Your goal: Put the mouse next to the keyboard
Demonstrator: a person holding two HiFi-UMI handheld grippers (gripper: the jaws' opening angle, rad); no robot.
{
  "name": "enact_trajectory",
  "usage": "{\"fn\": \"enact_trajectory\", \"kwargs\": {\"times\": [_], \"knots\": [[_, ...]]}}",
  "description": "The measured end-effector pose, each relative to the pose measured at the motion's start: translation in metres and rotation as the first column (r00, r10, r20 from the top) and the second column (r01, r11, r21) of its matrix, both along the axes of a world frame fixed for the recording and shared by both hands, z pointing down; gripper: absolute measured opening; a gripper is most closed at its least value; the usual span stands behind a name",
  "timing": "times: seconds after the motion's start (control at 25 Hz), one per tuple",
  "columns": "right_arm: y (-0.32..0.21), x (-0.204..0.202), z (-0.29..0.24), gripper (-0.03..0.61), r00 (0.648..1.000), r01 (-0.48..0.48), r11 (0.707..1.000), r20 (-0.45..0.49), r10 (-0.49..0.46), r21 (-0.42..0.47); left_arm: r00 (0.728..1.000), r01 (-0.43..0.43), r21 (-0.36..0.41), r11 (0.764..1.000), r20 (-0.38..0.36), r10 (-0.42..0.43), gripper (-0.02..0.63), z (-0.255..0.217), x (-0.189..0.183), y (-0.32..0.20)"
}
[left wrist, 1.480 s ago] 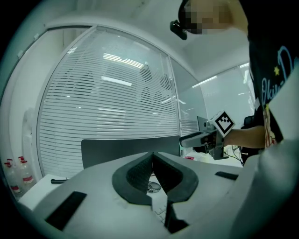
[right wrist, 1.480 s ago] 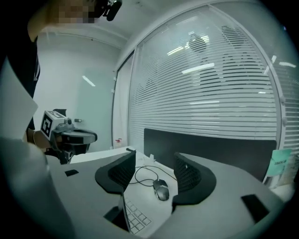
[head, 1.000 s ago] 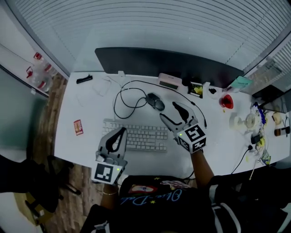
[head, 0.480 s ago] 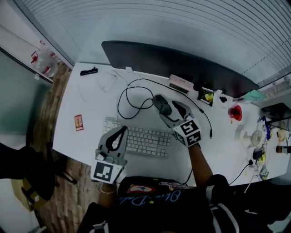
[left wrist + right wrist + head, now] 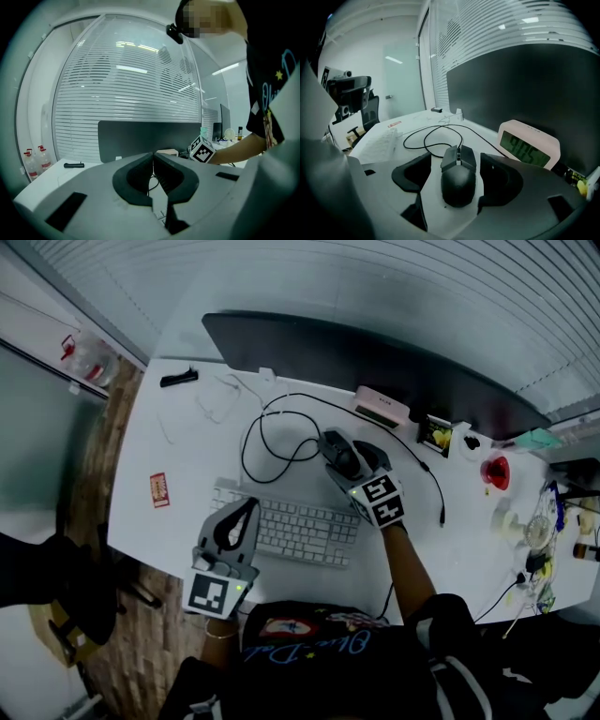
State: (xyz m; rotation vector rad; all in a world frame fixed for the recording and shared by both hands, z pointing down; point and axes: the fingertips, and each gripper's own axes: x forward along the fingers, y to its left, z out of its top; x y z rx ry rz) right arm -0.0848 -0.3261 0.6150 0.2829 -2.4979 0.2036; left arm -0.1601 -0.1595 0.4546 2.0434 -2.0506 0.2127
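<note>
The mouse (image 5: 458, 183) is seen as black; the desk (image 5: 187, 465) and keyboard (image 5: 300, 531) are rendered white, the clock (image 5: 528, 147) pale pink (green display)

The white table (image 5: 187, 460) in front of me carries 1 pale keyboard (image 5: 291, 531) near its front edge. Beyond the keyboard's right end, apart from it, lies 1 black mouse (image 5: 339, 454), its cable (image 5: 267, 442) looping to the left over the bare top. Just behind the mouse stands 1 pink clock (image 5: 382, 406). Left of the keyboard lies 1 small red card (image 5: 160, 490). At the far left corner lies 1 black pen-like stick (image 5: 178, 379). Small clutter (image 5: 525, 521) crowds the right end.
</note>
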Motion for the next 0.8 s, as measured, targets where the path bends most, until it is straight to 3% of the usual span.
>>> {"fn": "enact_trajectory", "kwargs": {"times": [0.8], "knots": [[-0.004, -0.008, 0.041, 0.284, 0.994, 0.009, 0.999, -0.113, -0.003, 0.046, 0.999, -0.018, -0.031, 0.999, -0.048, 0.017, 0.003, 0.019, -0.005, -0.014]]}}
